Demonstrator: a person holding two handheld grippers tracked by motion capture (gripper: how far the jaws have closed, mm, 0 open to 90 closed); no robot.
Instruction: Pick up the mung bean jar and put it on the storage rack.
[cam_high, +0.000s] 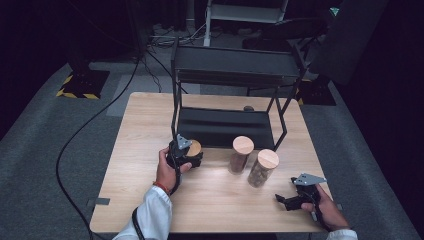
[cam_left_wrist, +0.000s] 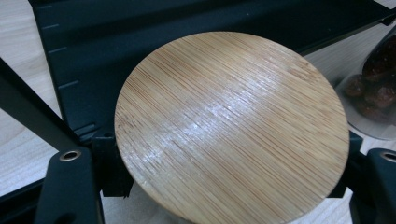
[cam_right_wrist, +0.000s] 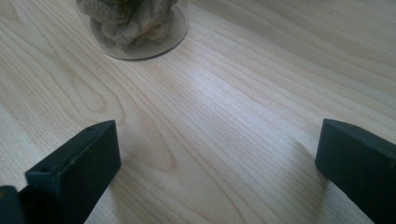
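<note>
A jar with a round bamboo lid (cam_high: 194, 148) (cam_left_wrist: 231, 126) stands on the table just in front of the black rack (cam_high: 225, 125). My left gripper (cam_high: 186, 152) (cam_left_wrist: 231, 170) is shut on it, its black pads (cam_left_wrist: 111, 168) pressing the jar's sides just under the lid. Two more bamboo-lidded jars stand to the right: one with dark contents (cam_high: 240, 159) (cam_left_wrist: 373, 88) and one with pale lumps (cam_high: 260, 174) (cam_right_wrist: 133, 23). My right gripper (cam_high: 283, 201) (cam_right_wrist: 215, 158) hovers low over bare wood near the front right corner, open, with nothing between its jaws.
The rack's lower shelf (cam_left_wrist: 116, 42) lies directly behind the held jar; its upper shelf (cam_high: 235, 62) overhangs it. The wooden table (cam_high: 150, 200) ends close to my right hand. Cables run over the grey floor (cam_high: 75, 145) on the left.
</note>
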